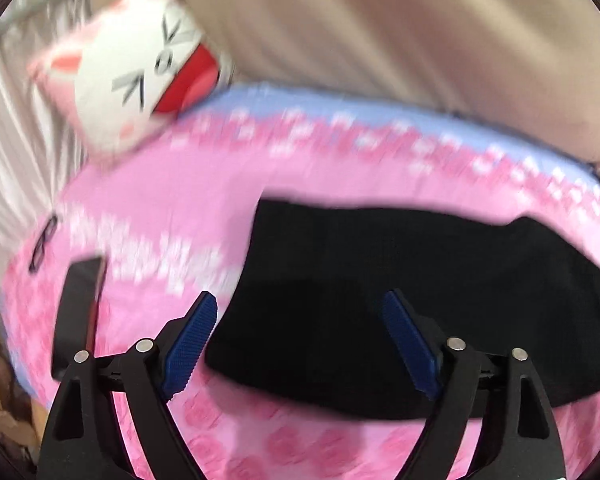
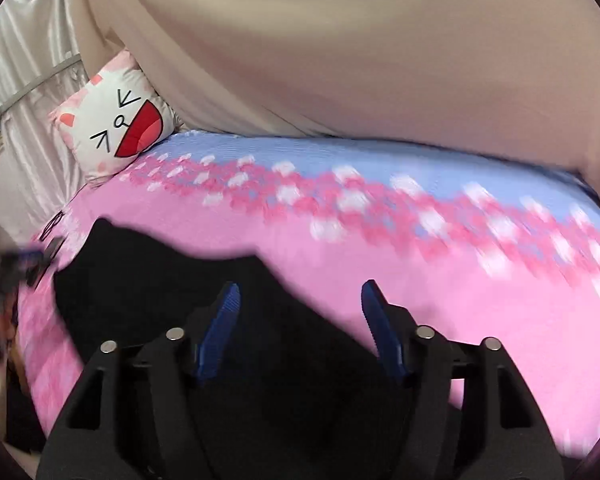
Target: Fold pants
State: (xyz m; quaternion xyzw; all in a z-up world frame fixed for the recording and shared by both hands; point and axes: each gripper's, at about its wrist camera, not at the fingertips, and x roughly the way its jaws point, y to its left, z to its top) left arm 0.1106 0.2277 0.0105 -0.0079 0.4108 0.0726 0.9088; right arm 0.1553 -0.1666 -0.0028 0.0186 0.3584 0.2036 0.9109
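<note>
One black pants (image 1: 400, 300), flat on pink bedspread (image 1: 160, 208). One cat pillow (image 1: 140, 68) far left, against beige curtain (image 1: 380, 32). Two grippers. Left gripper (image 1: 300, 344) spread wide, empty, above pants' left edge. Right gripper (image 2: 300, 328) spread wide, empty, above pants' right edge; pants extend left. Both views blurred.

Cat-face cushion (image 2: 118, 130) on pink floral bedspread (image 2: 440, 280), beige curtain (image 2: 340, 60) behind
</note>
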